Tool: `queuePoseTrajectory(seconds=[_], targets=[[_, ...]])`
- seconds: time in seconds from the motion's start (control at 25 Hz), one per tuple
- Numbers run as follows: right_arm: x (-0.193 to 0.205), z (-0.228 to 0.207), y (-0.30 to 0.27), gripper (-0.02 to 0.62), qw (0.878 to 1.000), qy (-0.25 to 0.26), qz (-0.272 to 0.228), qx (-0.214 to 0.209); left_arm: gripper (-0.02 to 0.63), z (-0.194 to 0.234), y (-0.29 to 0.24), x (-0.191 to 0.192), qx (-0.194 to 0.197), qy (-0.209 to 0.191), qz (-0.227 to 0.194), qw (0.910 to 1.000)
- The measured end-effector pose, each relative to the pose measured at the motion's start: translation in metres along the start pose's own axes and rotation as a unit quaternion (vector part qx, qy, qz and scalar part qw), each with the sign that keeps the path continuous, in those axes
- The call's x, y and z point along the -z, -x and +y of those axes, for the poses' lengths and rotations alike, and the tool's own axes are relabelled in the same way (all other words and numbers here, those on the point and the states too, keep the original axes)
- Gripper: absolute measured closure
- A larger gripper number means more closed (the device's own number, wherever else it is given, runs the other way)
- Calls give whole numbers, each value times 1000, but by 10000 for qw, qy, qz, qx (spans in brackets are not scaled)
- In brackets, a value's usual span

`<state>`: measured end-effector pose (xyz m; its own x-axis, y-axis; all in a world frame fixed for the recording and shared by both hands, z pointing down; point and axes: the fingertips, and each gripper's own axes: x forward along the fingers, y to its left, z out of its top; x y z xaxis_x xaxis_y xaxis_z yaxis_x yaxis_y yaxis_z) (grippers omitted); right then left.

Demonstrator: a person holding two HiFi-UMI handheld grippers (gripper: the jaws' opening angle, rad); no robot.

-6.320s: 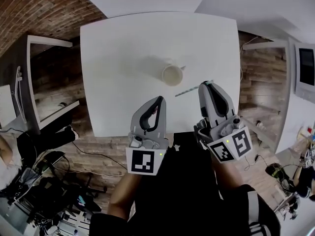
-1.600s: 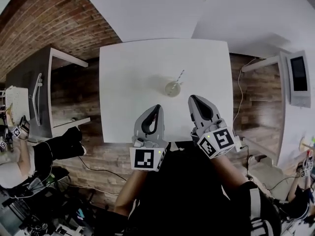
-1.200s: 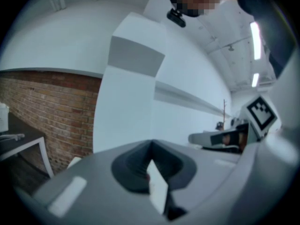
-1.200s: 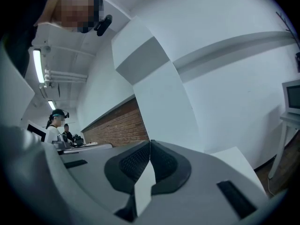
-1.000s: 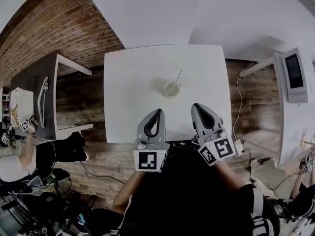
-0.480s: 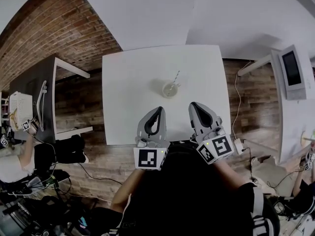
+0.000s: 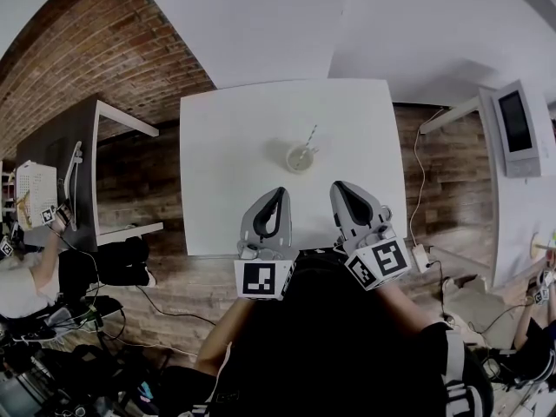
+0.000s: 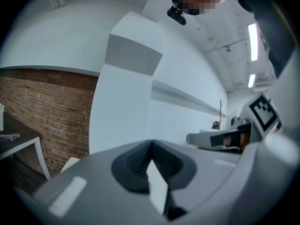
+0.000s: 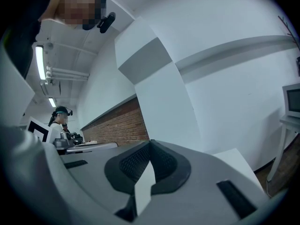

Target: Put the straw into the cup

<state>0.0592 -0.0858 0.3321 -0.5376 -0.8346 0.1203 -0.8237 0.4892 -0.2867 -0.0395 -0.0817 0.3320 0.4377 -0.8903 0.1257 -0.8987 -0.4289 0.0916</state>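
Cup [image 7: 301, 157] on white worktop [image 7: 226, 172] holds straw [image 7: 311, 135], which leans far-right. Left tongs [image 7: 280, 192] and right tongs [image 7: 337, 187] over near edge, both closed tip-to-tip, gripping nothing.

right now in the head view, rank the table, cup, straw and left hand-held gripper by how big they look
1. table
2. left hand-held gripper, enlarged by its nearness to the camera
3. cup
4. straw, of which only the thin part above the cup shows

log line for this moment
straw: in cup | left hand-held gripper: shut, empty | right hand-held gripper: shut, empty
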Motion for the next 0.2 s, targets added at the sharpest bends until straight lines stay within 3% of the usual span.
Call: queuePoseTrajectory(seconds=[0.2], targets=[[0, 1, 1, 589, 10000, 19, 1, -31, 603, -1, 0, 3, 40, -76, 72, 9999]])
